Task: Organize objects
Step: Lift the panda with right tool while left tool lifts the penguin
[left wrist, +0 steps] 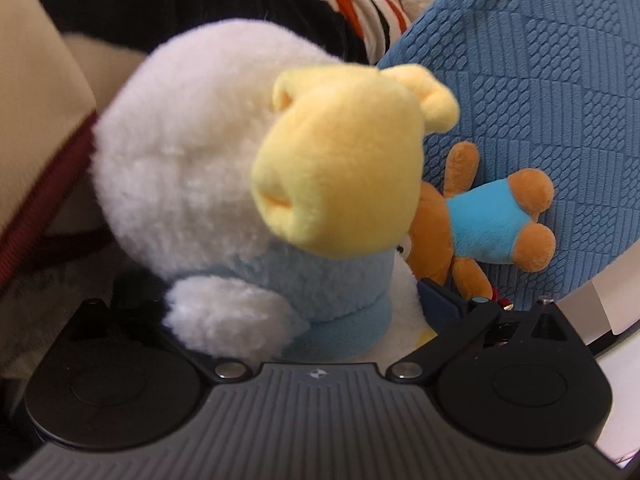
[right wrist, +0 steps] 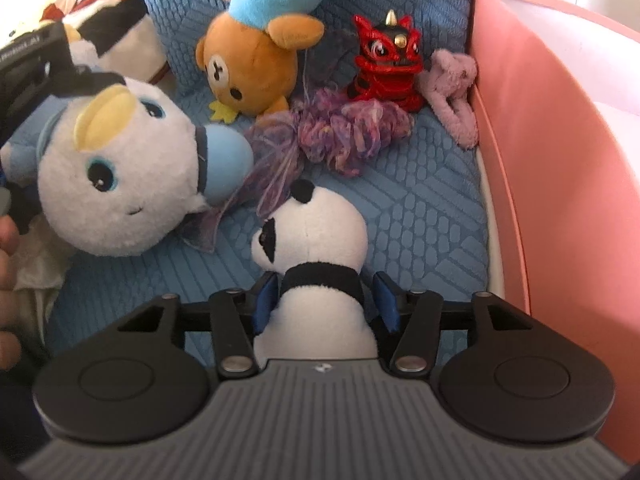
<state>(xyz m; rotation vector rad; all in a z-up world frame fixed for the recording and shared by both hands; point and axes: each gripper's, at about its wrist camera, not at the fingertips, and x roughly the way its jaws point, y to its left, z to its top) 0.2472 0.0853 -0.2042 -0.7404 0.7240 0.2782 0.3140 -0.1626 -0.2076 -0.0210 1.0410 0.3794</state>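
1. Plush toys lie on the blue textured cushion (right wrist: 432, 208), which is bounded on the right by a pink curved panel (right wrist: 560, 160).
2. White plush with yellow beak (right wrist: 120, 176): largest toy, lying on its side at the cushion's left. In my left wrist view it fills the span between the pads of my left gripper (left wrist: 280, 304); the jaws stand spread wide and I see no pad pressing into it.
3. Brown bear in a blue shirt (right wrist: 256, 60): upside down, leaning on the cushion's back.
4. Panda plush (right wrist: 316, 240): between the blue pads of my right gripper (right wrist: 326, 300). The left pad is just beside its body, the right pad apart; released.
5. Purple fabric bundle (right wrist: 340, 132): between bear and panda.
6. Red lion figure (right wrist: 386, 60) and pink plush piece (right wrist: 456, 92): rear right corner.
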